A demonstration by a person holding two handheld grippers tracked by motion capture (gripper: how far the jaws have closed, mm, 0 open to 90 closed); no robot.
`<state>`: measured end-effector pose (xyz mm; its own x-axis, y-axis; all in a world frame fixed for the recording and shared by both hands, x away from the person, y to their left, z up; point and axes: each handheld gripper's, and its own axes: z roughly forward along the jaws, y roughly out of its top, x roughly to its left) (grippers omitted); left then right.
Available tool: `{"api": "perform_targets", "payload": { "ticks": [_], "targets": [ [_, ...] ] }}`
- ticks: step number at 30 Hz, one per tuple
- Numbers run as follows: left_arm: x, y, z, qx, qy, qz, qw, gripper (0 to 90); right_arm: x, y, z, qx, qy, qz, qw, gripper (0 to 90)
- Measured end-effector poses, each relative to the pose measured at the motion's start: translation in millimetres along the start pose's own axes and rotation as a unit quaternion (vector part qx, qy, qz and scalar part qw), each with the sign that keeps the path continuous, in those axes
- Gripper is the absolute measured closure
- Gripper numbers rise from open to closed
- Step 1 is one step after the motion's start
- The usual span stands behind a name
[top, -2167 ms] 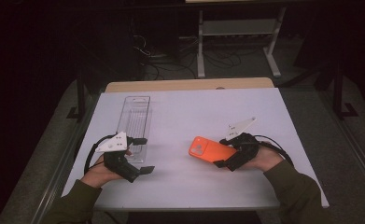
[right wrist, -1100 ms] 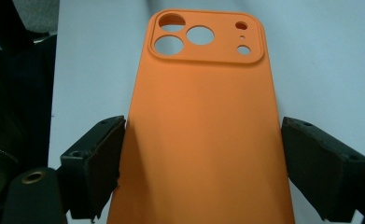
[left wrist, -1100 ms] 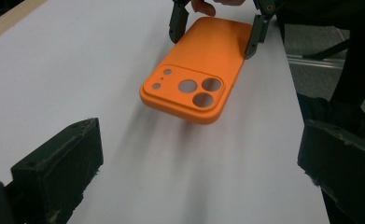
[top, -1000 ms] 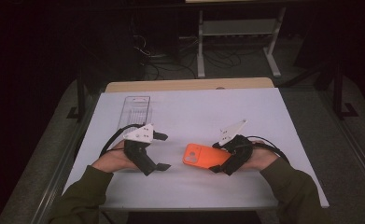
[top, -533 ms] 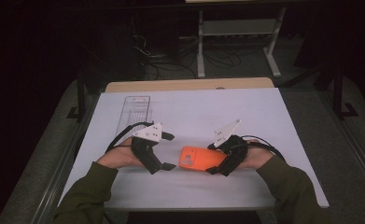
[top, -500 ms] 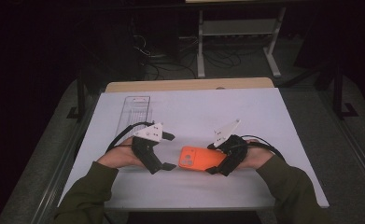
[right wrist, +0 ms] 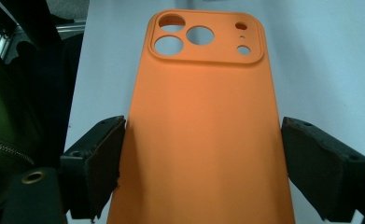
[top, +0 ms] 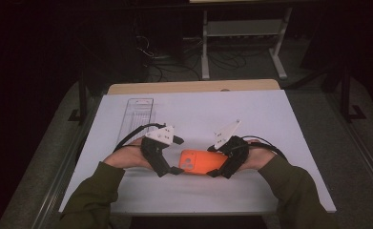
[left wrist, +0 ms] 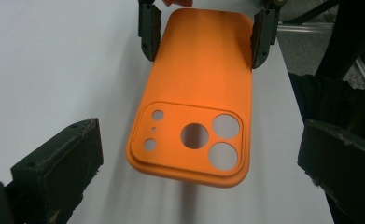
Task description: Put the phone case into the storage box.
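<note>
Right claw (top: 218,168) has the orange phone case (top: 201,161) clamped by its long edges, lifted just off the white table (top: 270,124) at lower centre of the high view. Left claw (left wrist: 196,154) is spread wide around the camera-cutout end, pads clear of both edges. Clear plastic tray (top: 137,117) sits well apart, upper left, plenty of bare table on the right.

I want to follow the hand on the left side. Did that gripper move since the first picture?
Yes. The left gripper has gone rightward, away from the clear tray at the table's left, up to the camera end of the orange phone case, which the right gripper holds.
</note>
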<state>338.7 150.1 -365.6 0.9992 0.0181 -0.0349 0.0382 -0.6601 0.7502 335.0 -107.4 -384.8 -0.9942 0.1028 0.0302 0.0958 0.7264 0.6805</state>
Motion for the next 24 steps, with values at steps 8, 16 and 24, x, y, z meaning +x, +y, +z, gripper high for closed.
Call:
{"api": "perform_targets", "payload": {
  "ticks": [8,16,24],
  "targets": [
    [1.1,7.6,10.0,0.018,-0.007,0.014,0.9997,0.0,-2.3,7.1,3.7,0.001,0.01,-0.015,0.9998,15.1],
    [3.8,12.0,21.4,0.039,-0.012,0.026,0.9988,0.0,-1.6,11.2,8.9,0.005,0.018,-0.025,0.9995,15.1],
    [1.9,11.5,31.1,0.054,-0.016,0.026,0.9981,0.0,0.8,15.5,9.9,0.0,0.018,-0.029,0.9994,15.1]
  ]
}}
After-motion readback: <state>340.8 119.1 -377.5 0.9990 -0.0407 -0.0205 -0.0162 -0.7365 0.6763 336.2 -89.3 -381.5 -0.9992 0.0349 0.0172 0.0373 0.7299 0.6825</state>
